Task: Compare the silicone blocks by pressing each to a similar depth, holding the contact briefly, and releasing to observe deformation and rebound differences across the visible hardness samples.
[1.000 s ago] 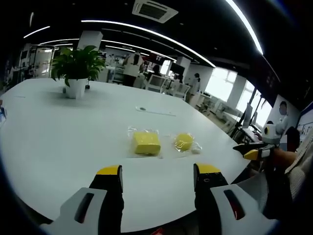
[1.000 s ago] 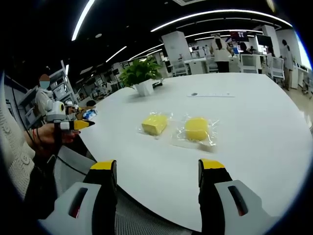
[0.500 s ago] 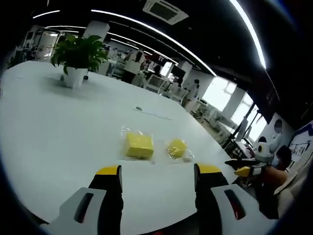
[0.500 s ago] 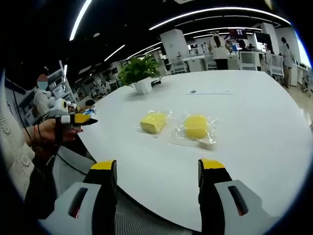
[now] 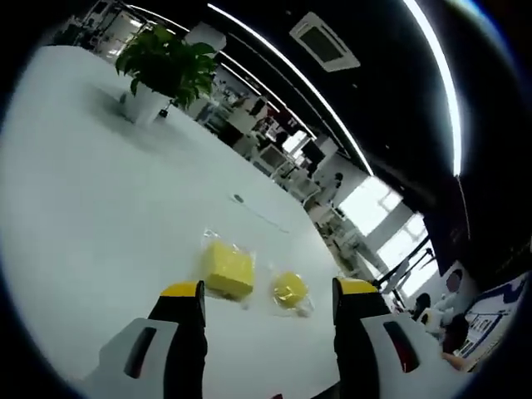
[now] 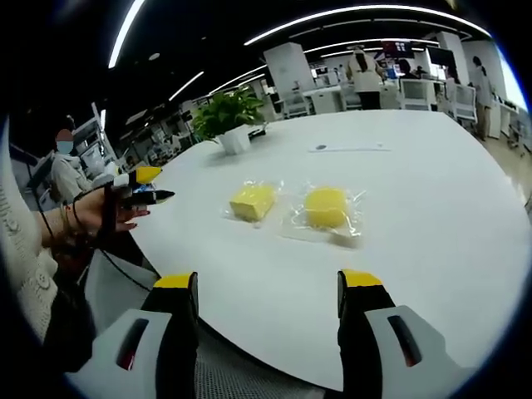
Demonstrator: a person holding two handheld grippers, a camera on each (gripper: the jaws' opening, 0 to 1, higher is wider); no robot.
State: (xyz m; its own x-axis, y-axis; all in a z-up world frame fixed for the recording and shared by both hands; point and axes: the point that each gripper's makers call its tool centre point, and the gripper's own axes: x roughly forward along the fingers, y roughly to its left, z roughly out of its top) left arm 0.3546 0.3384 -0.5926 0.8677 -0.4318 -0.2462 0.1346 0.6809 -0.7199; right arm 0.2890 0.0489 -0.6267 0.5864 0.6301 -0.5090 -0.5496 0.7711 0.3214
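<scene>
Two yellow silicone samples in clear bags lie on the white table. The square block (image 5: 226, 270) (image 6: 252, 201) is on the left and the round block (image 5: 288, 288) (image 6: 326, 207) on the right. My left gripper (image 5: 266, 293) is open above the table's near part, its yellow-tipped jaws just short of the two blocks, touching neither. My right gripper (image 6: 270, 283) is open too, near the table's front edge, well back from the blocks. In the right gripper view the left gripper (image 6: 143, 187) shows at the left, held by a person's hand.
A potted green plant (image 5: 163, 69) (image 6: 228, 118) stands at the table's far side. A thin pen-like strip (image 6: 347, 149) lies beyond the blocks. Office desks, chairs and people are in the background. The table's rounded edge (image 6: 249, 324) runs close in front of my right gripper.
The left gripper has risen and tilted, moving in over the table toward the blocks; its view has rolled. The right gripper has held nearly still. Both stay open.
</scene>
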